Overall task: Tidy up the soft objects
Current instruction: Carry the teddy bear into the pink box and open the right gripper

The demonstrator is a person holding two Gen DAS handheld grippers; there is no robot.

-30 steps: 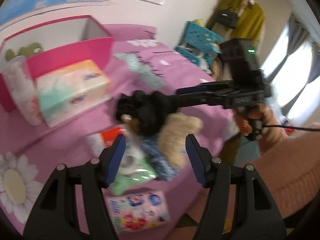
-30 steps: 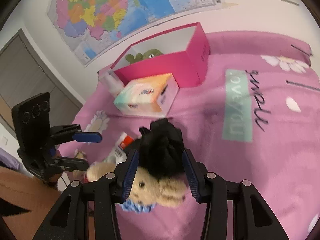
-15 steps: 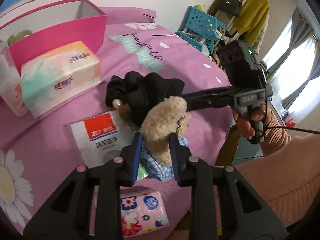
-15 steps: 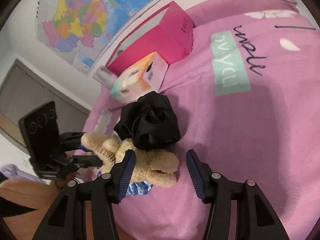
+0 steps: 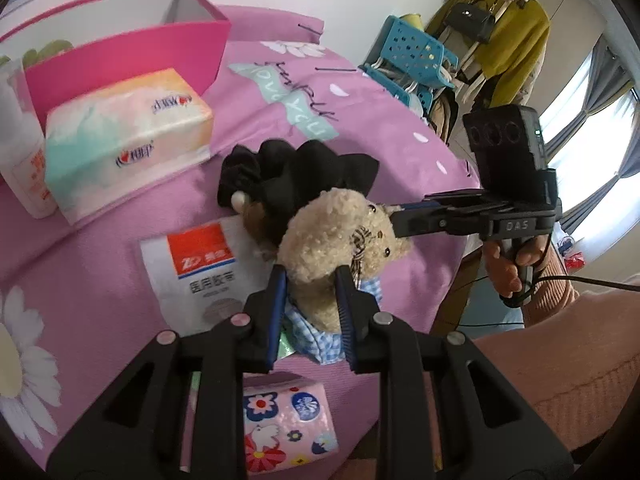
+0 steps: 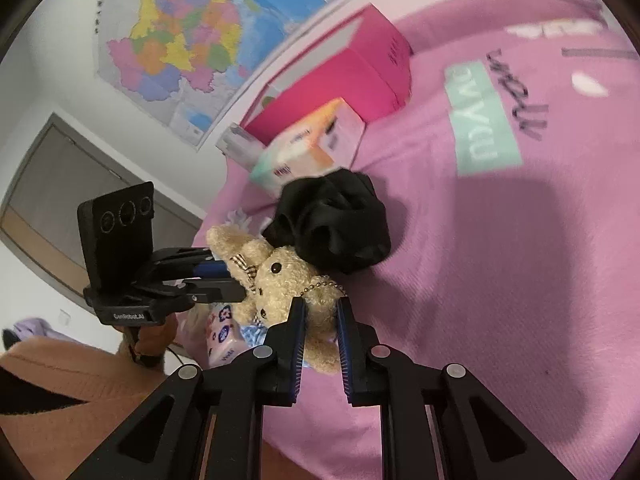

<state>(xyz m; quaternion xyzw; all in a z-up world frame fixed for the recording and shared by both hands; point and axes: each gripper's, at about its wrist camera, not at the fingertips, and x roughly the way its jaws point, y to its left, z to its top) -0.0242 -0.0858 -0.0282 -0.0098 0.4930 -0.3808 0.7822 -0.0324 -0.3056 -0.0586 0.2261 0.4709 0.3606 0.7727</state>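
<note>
Teddy bear is the one in play, lying on the pink bed at its near edge, well apart from the open pink box by the wall, and both tools have it! Largest first: the bed carries the box, a tissue pack just in front of it, a black ruffled cloth touching the bear's head, a white packet under its side. Left tool is clenched on the bear's body from the bed's edge; right tool is closed in on it too, pinching near the neck chain. So the bear's long axis runs roughly across between the two, and the box lies beyond it, forward of both tools. My read: one tool has to let go before the carry. Left wrist view shows the printed packet and the floral tissue pack underneath; right wrist view shows the bear's face, bow and bead chain
</note>
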